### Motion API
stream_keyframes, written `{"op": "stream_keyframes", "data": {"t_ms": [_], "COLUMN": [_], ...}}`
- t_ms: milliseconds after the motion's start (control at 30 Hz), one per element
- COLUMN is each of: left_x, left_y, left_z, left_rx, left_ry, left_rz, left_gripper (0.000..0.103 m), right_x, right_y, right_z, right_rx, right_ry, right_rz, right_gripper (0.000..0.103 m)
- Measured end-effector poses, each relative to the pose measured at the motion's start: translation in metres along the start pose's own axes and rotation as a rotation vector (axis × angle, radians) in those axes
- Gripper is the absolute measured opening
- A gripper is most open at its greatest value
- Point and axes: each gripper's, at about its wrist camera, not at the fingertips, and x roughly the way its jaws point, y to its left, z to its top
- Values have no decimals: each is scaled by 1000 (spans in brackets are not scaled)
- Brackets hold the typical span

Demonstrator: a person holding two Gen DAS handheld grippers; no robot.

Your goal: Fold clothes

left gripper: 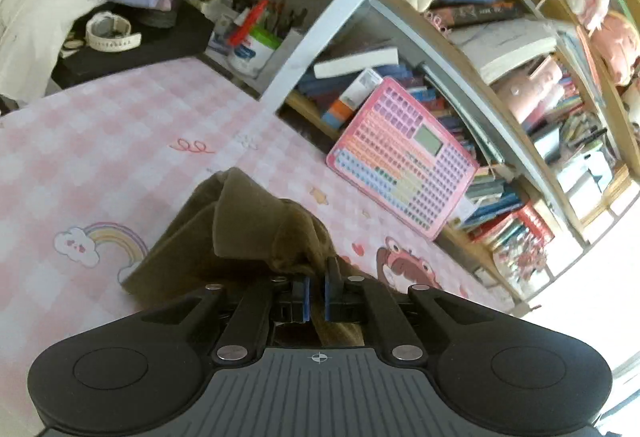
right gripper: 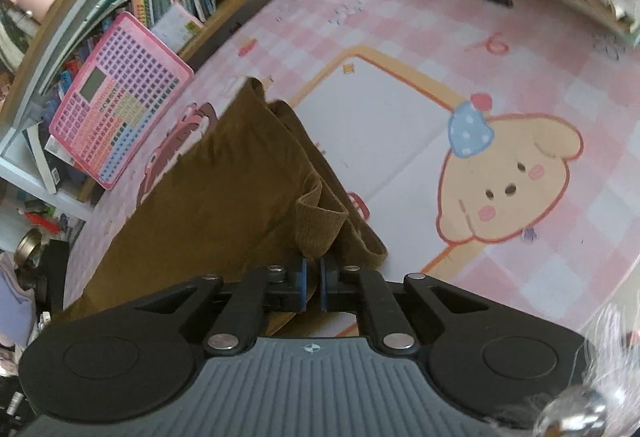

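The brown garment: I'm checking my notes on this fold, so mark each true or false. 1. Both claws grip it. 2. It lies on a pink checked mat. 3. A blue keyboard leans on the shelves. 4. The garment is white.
1. True: the left claw and right claw are each shut on the garment.
2. True: the mat is under it.
3. False: the leaning board is pink.
4. False: it is brown.

Brown corduroy garment (right gripper: 224,173), seemingly trousers, lies partly folded.
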Motion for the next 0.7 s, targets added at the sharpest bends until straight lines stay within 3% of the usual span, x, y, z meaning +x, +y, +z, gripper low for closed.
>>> {"op": "stream_keyframes", "data": {"t_ms": [100,167,367,467,533,700], "left_x": [4,17,11,-4,-16,-28], "left_y": [5,24,35,31,33,42], "left_z": [0,-7,-14,-11,-11,-8], "left_rx": [-12,-79,-80,-72,-73,-121], "left_ry": [14,70,71,2,-59,-83], "left_rz": [21,60,52,72,87,95], "left_gripper": [5,6,16,28,42,47], "right_x": [3,5,0,-7,-13,-18], "right_y": [-1,-1,2,0,-1,-6], "right_z": [-1,-4,-3,0,1,0], "right_rx": [-2,-12,-25,0,12,19], "right_ry": [5,14,8,-16,-40,-79], "right_rz": [-10,-24,-49,-67,-85,-135], "right_gripper": [6,6,9,15,19,28]}}
